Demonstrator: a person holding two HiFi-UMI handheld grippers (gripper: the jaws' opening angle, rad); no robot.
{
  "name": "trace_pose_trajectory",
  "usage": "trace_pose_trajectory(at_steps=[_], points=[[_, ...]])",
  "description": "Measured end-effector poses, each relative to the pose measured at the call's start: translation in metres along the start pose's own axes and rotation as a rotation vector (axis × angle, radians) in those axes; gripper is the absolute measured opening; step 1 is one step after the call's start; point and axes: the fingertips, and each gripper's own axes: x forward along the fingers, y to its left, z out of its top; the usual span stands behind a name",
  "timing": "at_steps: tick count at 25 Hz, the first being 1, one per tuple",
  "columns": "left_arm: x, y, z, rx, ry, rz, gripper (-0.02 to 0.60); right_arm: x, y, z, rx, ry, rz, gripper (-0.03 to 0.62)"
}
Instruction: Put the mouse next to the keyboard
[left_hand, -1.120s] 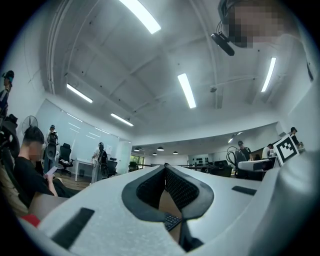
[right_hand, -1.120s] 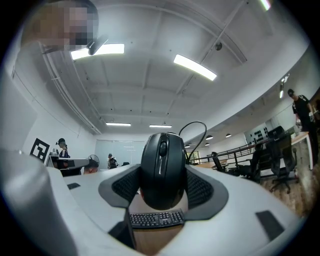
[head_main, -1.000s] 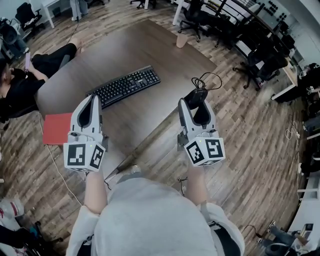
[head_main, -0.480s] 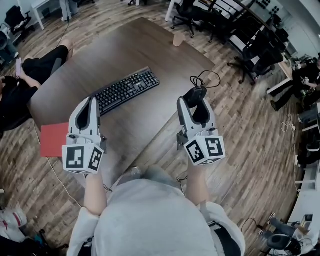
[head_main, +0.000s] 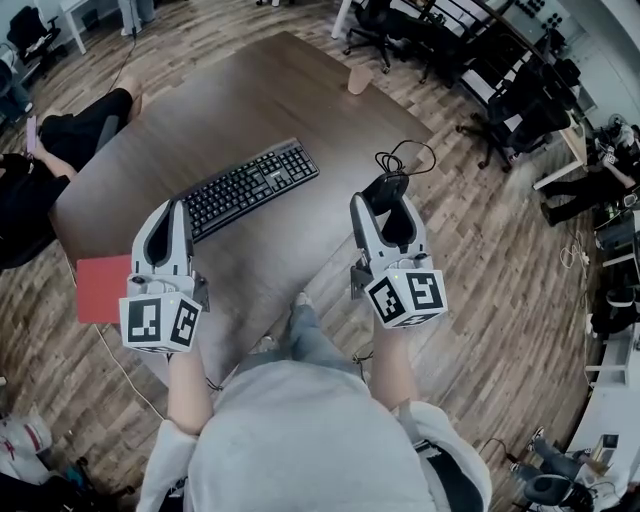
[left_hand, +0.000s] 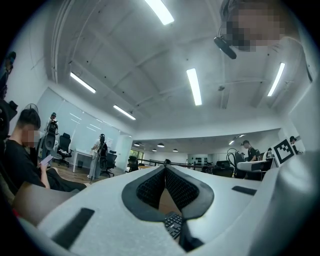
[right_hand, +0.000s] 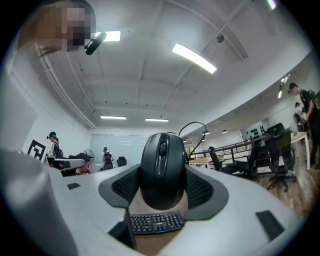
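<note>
We saw the right gripper (head_main: 386, 200) clamped on the black mouse (right_hand: 162, 167), jaws pressing both its sides. Its cable (head_main: 405, 160) looped off at 12 o'clock. In the head view the mouse sat at 3 o'clock of the keyboard (head_main: 250, 187), apart from it, by the table (head_main: 270, 90) edge. We couldn't tell if it touched the wood. The left gripper (head_main: 178, 212) had its jaws together with nothing between, at 7 o'clock of the keyboard. A red pad (head_main: 103, 287) lay at 8 o'clock of it.

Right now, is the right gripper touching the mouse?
Touching. In the right gripper view, the right gripper has its jaws pressed on both sides of the mouse.
</note>
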Motion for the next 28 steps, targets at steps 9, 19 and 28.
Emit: trace_pose_trajectory(at_steps=[9,19,28], points=[[0.027,0.013,-0.003,0.002,0.003,0.095,0.011,0.062,-0.029,-0.010,0.001,0.044,0.066,0.250],[0.049,0.025,-0.016,0.009,0.017,0.226,0.011,0.126,-0.066,-0.059,0.012,0.166,0.131,0.250],[0.065,0.023,-0.027,0.025,0.034,0.311,0.011,0.165,-0.104,-0.114,0.016,0.308,0.162,0.250]])
